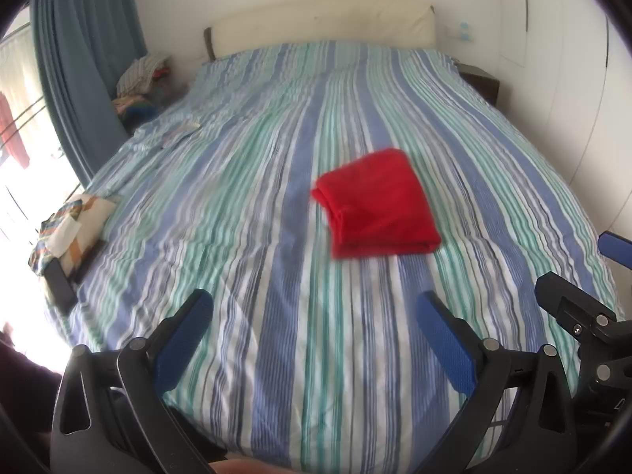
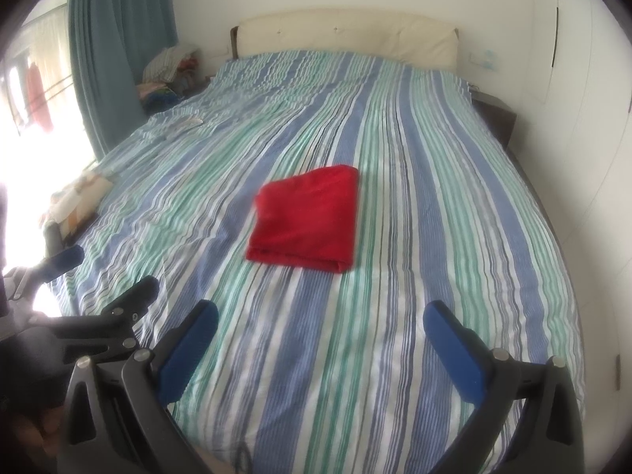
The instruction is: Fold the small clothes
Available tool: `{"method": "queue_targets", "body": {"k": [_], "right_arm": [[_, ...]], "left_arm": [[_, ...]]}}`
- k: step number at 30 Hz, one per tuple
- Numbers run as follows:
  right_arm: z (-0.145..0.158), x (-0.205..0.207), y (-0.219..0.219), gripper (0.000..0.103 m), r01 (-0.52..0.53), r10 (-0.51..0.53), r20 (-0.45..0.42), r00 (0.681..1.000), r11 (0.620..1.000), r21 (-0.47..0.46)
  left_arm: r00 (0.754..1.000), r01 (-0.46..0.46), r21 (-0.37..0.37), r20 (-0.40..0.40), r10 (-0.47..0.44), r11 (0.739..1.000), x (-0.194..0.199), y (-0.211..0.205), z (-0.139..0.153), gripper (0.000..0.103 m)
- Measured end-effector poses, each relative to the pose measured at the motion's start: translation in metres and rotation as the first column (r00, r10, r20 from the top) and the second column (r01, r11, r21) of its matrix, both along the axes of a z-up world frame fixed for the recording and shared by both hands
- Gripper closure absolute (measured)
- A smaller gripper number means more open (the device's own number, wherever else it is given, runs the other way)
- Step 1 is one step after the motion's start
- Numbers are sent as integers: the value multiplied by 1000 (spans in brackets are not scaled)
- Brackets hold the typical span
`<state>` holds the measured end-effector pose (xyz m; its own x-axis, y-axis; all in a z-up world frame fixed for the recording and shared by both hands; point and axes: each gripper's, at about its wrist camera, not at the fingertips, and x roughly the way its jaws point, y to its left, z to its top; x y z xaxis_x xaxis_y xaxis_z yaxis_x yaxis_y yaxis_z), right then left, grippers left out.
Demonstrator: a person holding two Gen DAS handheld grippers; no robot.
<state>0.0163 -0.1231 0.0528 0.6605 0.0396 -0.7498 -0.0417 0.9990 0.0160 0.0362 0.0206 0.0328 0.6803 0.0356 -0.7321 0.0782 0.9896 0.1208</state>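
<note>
Folded red garment [image 1: 377, 205] flat on striped bedcover [image 1: 276, 355], roughly mid-bed, folded into a compact squarish packet with layered edges showing along its left and near sides; slightly motion-blurred in both views. Left gripper [image 1: 314, 316] over near end of bed, jaws spread wide, nothing between blue pads [image 1: 181, 343], well apart from the garment and short of it. Right gripper [image 2: 320, 328] likewise released, jaws wide, empty, over near end of bed, garment ahead and a little left of its centre line. Grippers side by side: part of right one visible at right edge of left wrist view, part of left one at left edge of right wrist view. Neither touching cloth. Bedcover in blue, green and white stripes running near to far, lightly rumpled at left. Cream headboard [image 1: 320, 23] at far end against white wall. Blue curtain [image 1: 83, 59] at far left, bright window beside it. Heap of mixed clothes [image 1: 138, 87] at far left corner beside the bed. Patterned folded cloth [image 1: 75, 229] on the left edge of the bed, dark flat object [image 1: 59, 284] just near of it, kind unclear. Dark bedside stand [image 1: 478, 83] at far right. White cupboard doors [image 1: 553, 79] along right wall.
</note>
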Motion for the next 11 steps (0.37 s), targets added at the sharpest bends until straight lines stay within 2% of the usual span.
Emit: {"method": "queue_targets", "body": {"k": [11], "right_arm": [[-3, 1, 1, 1, 4, -4, -13, 1000, 1000, 6]], "left_arm": [[999, 9, 12, 36, -10, 1000, -7, -3, 3, 1]]}}
